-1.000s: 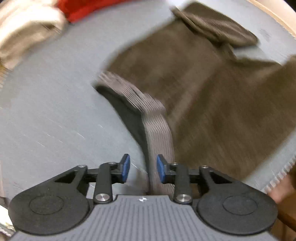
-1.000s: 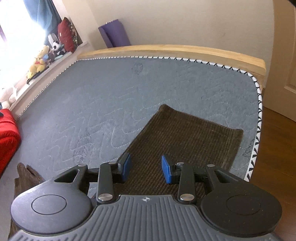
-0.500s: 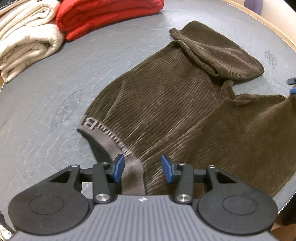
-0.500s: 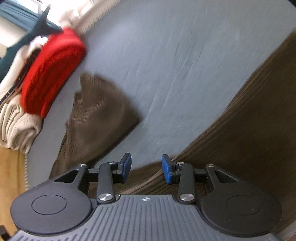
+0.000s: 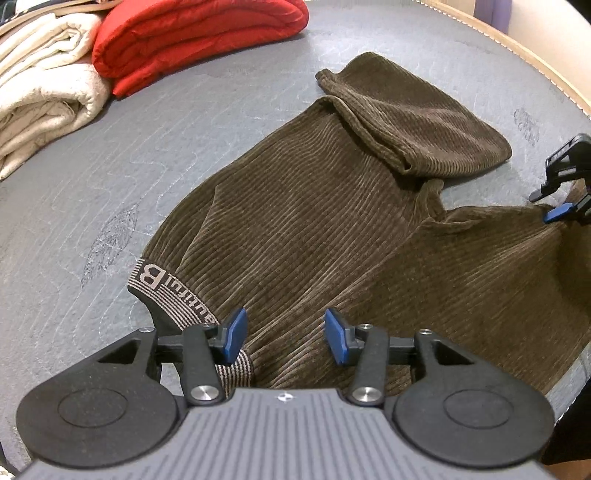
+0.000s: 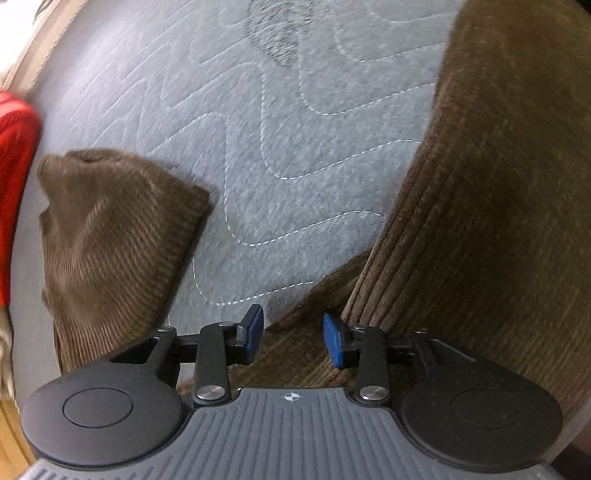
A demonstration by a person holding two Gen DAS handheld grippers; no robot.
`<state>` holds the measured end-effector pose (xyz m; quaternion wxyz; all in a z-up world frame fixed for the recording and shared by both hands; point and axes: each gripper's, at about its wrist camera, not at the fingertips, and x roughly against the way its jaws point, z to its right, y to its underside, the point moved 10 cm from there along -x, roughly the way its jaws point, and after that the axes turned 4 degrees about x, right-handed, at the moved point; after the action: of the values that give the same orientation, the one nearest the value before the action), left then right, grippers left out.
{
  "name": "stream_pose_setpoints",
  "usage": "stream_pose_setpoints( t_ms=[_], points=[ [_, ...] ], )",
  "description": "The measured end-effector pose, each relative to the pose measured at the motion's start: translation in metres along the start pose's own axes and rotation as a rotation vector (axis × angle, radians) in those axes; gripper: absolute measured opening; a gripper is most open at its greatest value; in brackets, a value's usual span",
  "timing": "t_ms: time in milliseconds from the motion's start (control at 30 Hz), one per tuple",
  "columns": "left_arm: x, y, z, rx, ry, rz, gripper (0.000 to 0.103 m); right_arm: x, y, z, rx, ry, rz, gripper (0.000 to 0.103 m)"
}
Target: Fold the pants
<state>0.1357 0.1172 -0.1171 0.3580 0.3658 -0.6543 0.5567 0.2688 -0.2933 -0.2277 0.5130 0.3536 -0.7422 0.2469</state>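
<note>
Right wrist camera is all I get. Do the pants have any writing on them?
Observer: Yes, the striped waistband of the pants has pale letters, starting with a big B.
Operator: Where's my other gripper?
Observer: The left gripper is over one end of that waistband, jaws open, gripping nothing.
Operator: What's next to the red thing?
Observer: A folded cream blanket lies right beside the red blanket.
</note>
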Motion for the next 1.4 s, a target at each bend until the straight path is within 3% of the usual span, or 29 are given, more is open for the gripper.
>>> stream_pose_setpoints(
  t_ms=[67, 167, 333, 400, 433, 633, 667, 700, 733, 767, 800, 867, 967, 1033, 1067, 1200, 1300, 1367, 1400],
  points=[
    [0.001, 0.001, -0.002, -0.001, 0.0, 0.003, 0.052, -0.001, 0.002, -0.001, 0.053, 0.059, 0.021, 0.015],
    [0.003, 0.002, -0.006, 0.002, 0.0, 0.005, 0.052, 0.006, 0.001, -0.009, 0.077, 0.051, 0.072, 0.006],
    [0.001, 0.005, -0.011, 0.015, 0.0, -0.006, 0.052, 0.037, -0.006, -0.075, 0.373, -0.172, 0.219, 0.004],
    [0.0, 0.006, -0.01, 0.013, 0.003, -0.015, 0.052, 0.041, -0.016, -0.068, 0.43, -0.111, 0.249, 0.008],
    [-0.001, 0.007, -0.009, 0.01, 0.006, -0.018, 0.052, 0.047, -0.024, -0.055, 0.416, -0.076, 0.264, 0.009],
    [-0.015, 0.013, 0.006, 0.014, 0.1, -0.061, 0.051, 0.072, -0.075, 0.013, 0.255, -0.104, 0.307, 0.01],
    [-0.024, 0.018, 0.009, 0.002, 0.137, -0.088, 0.048, 0.074, -0.08, 0.026, 0.26, -0.084, 0.311, 0.011],
    [-0.037, 0.029, 0.01, -0.022, 0.151, -0.151, 0.031, 0.072, -0.086, 0.044, 0.264, -0.061, 0.31, 0.011],
    [-0.058, 0.05, 0.002, -0.06, 0.102, -0.253, 0.02, 0.073, -0.09, 0.061, 0.254, -0.041, 0.301, 0.011],
    [-0.07, 0.064, -0.007, -0.109, 0.038, -0.304, 0.02, 0.071, -0.095, 0.076, 0.228, -0.033, 0.291, 0.011],
    [-0.074, 0.07, -0.009, -0.147, 0.035, -0.311, 0.02, 0.069, -0.099, 0.094, 0.191, -0.026, 0.275, 0.011],
    [-0.067, 0.065, -0.013, -0.103, 0.051, -0.297, 0.021, 0.071, -0.109, 0.142, 0.084, 0.014, 0.253, 0.011],
    [-0.049, 0.054, -0.012, -0.073, 0.089, -0.206, 0.022, 0.087, -0.124, 0.205, -0.059, 0.053, 0.29, 0.011],
    [-0.066, 0.077, -0.024, -0.025, 0.074, -0.306, 0.022, 0.094, -0.129, 0.244, -0.113, 0.096, 0.303, 0.012],
    [-0.068, 0.083, -0.024, -0.048, 0.076, -0.303, 0.022, 0.096, -0.13, 0.261, -0.138, 0.111, 0.307, 0.012],
    [-0.047, 0.077, -0.014, -0.078, 0.043, -0.248, 0.023, 0.112, -0.132, 0.316, -0.221, 0.068, 0.346, 0.007],
    [-0.024, 0.076, 0.01, -0.089, 0.159, -0.186, 0.034, 0.147, -0.138, 0.354, -0.196, 0.205, 0.475, 0.011],
    [-0.03, 0.097, 0.018, -0.124, 0.198, -0.261, 0.038, 0.153, -0.142, 0.37, -0.186, 0.196, 0.503, 0.017],
    [-0.038, 0.113, 0.016, -0.172, 0.156, -0.32, 0.038, 0.151, -0.14, 0.375, -0.187, 0.169, 0.486, 0.027]
  ],
)
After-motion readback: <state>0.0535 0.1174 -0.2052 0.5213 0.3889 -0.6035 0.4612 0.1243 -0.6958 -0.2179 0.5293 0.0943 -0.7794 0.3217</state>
